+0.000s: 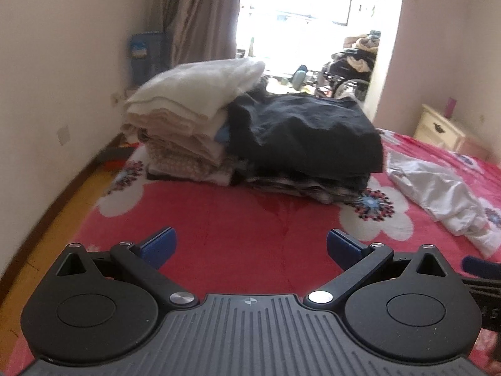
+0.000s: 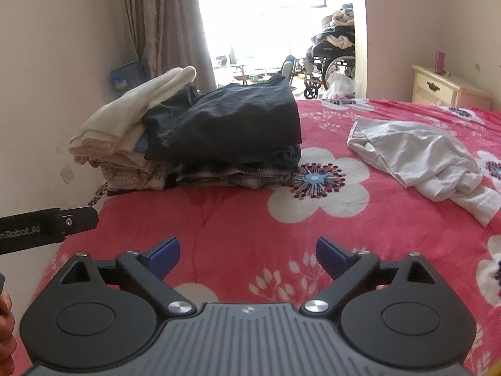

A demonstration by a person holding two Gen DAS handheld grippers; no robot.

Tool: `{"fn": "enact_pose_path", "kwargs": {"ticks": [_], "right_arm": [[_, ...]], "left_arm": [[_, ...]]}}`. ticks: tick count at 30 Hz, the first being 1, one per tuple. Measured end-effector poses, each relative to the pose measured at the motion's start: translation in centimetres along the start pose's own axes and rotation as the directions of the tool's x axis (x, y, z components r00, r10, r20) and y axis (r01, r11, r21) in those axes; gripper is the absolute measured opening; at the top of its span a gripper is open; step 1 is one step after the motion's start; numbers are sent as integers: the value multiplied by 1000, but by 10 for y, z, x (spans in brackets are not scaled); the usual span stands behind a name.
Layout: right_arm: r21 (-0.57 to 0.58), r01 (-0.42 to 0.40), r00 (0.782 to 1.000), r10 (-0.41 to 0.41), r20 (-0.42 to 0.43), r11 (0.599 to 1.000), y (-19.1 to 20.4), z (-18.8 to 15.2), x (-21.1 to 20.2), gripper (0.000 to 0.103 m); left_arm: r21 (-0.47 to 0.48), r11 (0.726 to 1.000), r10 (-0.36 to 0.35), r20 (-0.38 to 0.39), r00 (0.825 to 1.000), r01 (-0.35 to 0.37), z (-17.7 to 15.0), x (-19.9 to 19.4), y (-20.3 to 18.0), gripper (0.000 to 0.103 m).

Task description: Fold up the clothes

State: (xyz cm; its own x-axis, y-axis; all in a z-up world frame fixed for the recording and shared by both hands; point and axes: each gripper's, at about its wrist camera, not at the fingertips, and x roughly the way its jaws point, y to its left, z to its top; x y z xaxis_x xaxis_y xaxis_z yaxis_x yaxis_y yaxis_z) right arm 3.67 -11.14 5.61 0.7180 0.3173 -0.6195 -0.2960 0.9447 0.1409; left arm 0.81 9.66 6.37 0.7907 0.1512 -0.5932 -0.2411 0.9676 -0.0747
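A crumpled white-grey garment (image 2: 416, 159) lies unfolded on the red flowered bedspread (image 2: 250, 219), to the right; it also shows in the left wrist view (image 1: 438, 191). A stack of folded clothes stands at the bed's far left: a black folded garment (image 2: 231, 119) on top of plaid ones, with cream folded clothes (image 2: 125, 119) beside it. In the left wrist view the black garment (image 1: 313, 131) and the cream pile (image 1: 194, 100) show ahead. My left gripper (image 1: 252, 246) is open and empty above the bed. My right gripper (image 2: 247, 253) is open and empty too.
A wall runs along the left with a bare strip of wooden floor (image 1: 47, 238). A cream nightstand (image 2: 438, 89) stands at the far right. A wheelchair (image 2: 332, 62) loaded with things stands by the bright window. The left gripper's body (image 2: 47, 225) shows at the right view's left edge.
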Motion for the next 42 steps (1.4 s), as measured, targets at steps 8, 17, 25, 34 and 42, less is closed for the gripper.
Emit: {"fn": "enact_pose_path", "kwargs": {"ticks": [8,17,25,34,42], "right_arm": [[-6,-1,1000,1,17,1000,9,4,-6,100],[-1,-19,999,19,32,1000,16,8,-10,102],[-7,-23,999,23,27,1000,19,8,-8,103],[0,-8,1000,8,27,1000,18,9,-7,103],[8,1,1000,-1,27,1000,16,9,-7,103]], "left_arm": [[8,999,47,90,995,-47,2,-10,5,103],[51,995,79,79,994,-83,5,-9,0,103],[23,996,90,58,994,-91,4,-4,4,103],[4,995,97,47,994,-97,5,-2,3,103],[-19,996,93,36,995,-92,4,-1,5,103]]}}
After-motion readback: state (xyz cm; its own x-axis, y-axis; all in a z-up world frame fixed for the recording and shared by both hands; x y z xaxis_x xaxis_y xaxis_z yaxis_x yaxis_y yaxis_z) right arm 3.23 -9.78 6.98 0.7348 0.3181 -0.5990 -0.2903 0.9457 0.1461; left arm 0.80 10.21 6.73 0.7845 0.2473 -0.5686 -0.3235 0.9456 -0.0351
